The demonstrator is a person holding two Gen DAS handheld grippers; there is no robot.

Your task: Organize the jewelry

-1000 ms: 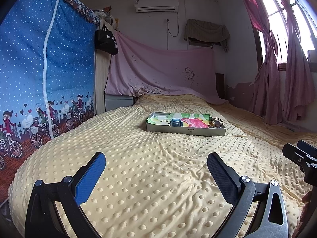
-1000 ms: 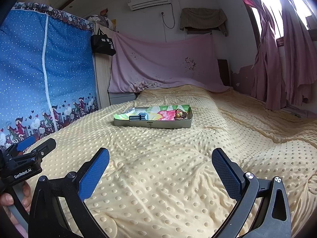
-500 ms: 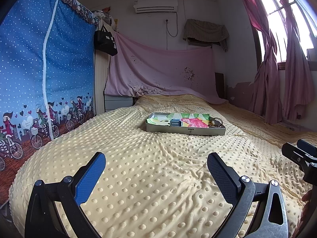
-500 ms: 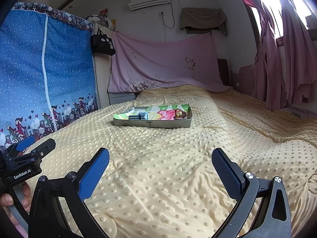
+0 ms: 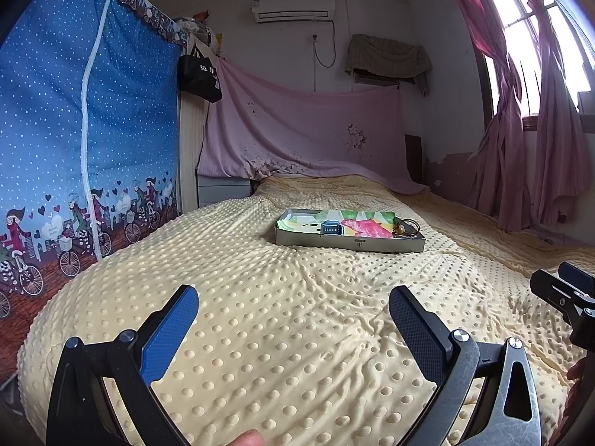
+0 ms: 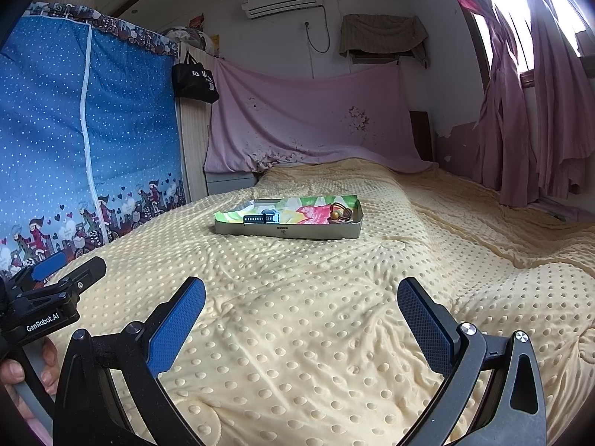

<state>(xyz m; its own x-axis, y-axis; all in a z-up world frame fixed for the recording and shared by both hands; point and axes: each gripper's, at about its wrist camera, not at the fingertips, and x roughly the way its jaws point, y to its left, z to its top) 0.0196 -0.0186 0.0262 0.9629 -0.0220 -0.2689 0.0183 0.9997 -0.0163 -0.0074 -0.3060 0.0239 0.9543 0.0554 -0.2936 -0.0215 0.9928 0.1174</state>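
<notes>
A shallow grey tray [image 5: 386,244] [image 6: 319,231] with a colourful paper lining rests on the yellow dotted bedspread, far ahead of both grippers. Inside it lie a dark watch [image 5: 331,229] [image 6: 262,218] and, at the right end, a brown cord with a wooden bead [image 5: 405,228] [image 6: 340,213]. My left gripper [image 5: 293,306] hovers open above the near part of the bed, nothing between its fingers. My right gripper [image 6: 301,301] is open too, equally far from the tray. Each gripper shows at the edge of the other's view.
The bedspread [image 5: 282,297] fills the foreground. A blue patterned wardrobe cover [image 5: 85,148] stands at the left, a pink sheet [image 5: 305,137] hangs at the head, and pink curtains [image 5: 528,141] hang at the right window. A hand [image 6: 22,371] holds the left gripper's handle.
Nothing notable has moved; both views shift only very slightly and both grippers stay open.
</notes>
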